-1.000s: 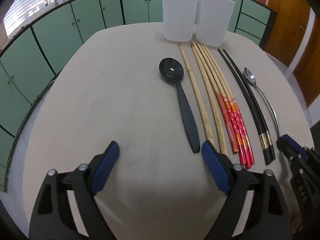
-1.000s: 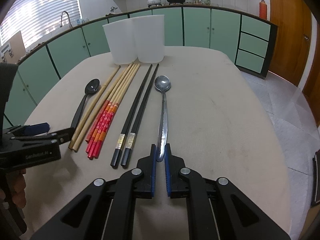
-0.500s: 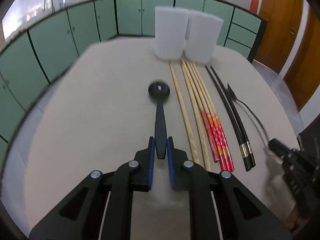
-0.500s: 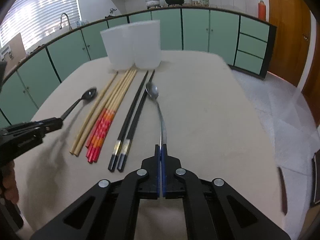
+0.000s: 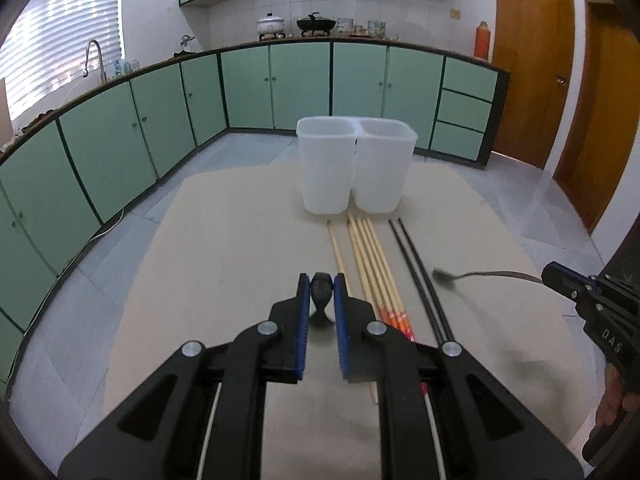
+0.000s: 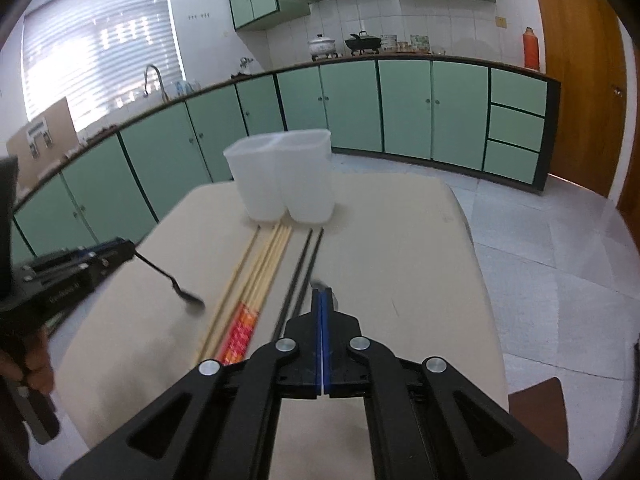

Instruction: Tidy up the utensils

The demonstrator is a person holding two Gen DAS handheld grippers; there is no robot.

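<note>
My left gripper [image 5: 322, 280] is shut on the black spoon [image 5: 321, 294], which I see end-on between the blue pads, lifted off the beige table [image 5: 224, 248]. In the right wrist view the same black spoon [image 6: 172, 280] sticks out of the left gripper [image 6: 130, 248], bowl lowest. My right gripper [image 6: 322, 292] is shut on the metal spoon [image 6: 318, 283], mostly hidden behind the pads. The left wrist view shows that metal spoon [image 5: 472, 276], blurred, held level by the right gripper [image 5: 550, 272]. Two white containers [image 5: 324, 168] [image 5: 384, 168] stand side by side at the table's far end.
Bamboo chopsticks [image 5: 360, 248], red-ended ones [image 5: 396, 316] and a black pair [image 5: 412, 256] lie in a row pointing at the containers. Green kitchen cabinets [image 5: 120, 128] curve round the table. A brown seat corner [image 6: 540, 404] shows at the right.
The left jaws went from wide open to shut on the black spoon's handle. The right jaws closed fully on the metal spoon. Both spoons rose off the table, and both views tilted up.
</note>
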